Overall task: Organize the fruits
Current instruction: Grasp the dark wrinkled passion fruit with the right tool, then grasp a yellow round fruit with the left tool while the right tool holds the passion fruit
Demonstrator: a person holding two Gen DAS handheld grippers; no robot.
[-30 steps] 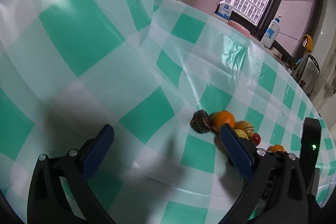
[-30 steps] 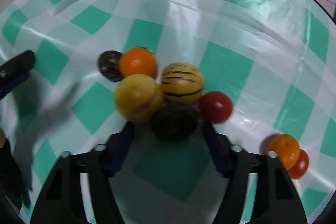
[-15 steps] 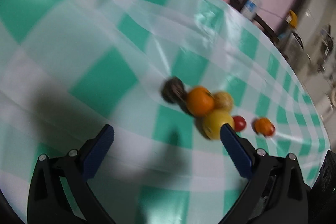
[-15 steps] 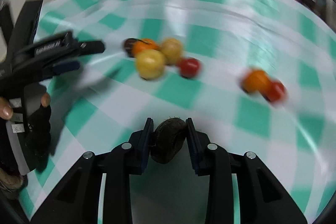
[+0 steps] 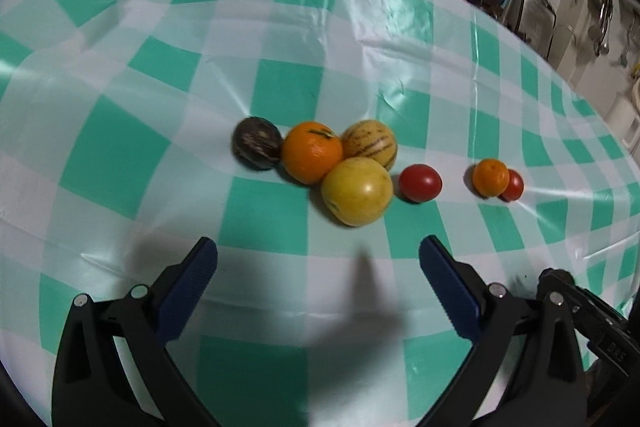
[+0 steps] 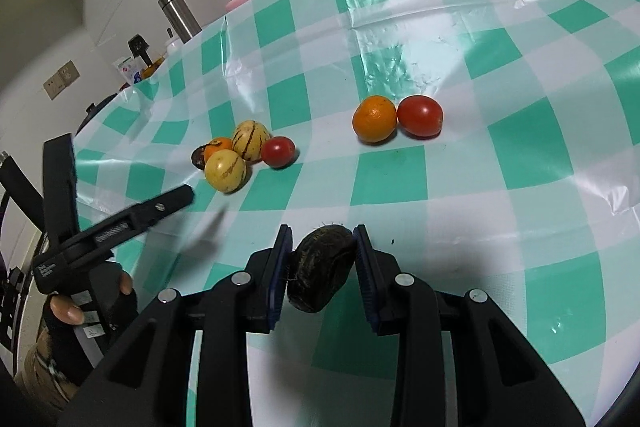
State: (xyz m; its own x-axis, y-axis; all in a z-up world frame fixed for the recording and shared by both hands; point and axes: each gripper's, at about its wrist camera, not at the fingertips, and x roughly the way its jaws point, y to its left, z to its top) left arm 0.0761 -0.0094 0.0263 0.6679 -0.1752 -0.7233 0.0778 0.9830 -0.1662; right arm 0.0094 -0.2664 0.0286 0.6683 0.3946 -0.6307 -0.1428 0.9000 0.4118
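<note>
Right gripper [image 6: 323, 241] jaws around wrinkled dark round fruit [image 6: 322, 267]; left gripper [image 5: 318, 259] jaws wide.

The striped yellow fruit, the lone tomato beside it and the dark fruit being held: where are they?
striped yellow fruit [image 5: 370, 143], left wrist view, its striped side.
lone tomato [image 5: 419, 182], left wrist view, its middle.
dark fruit [image 6: 322, 267], right wrist view, its front, between the pads.
</note>
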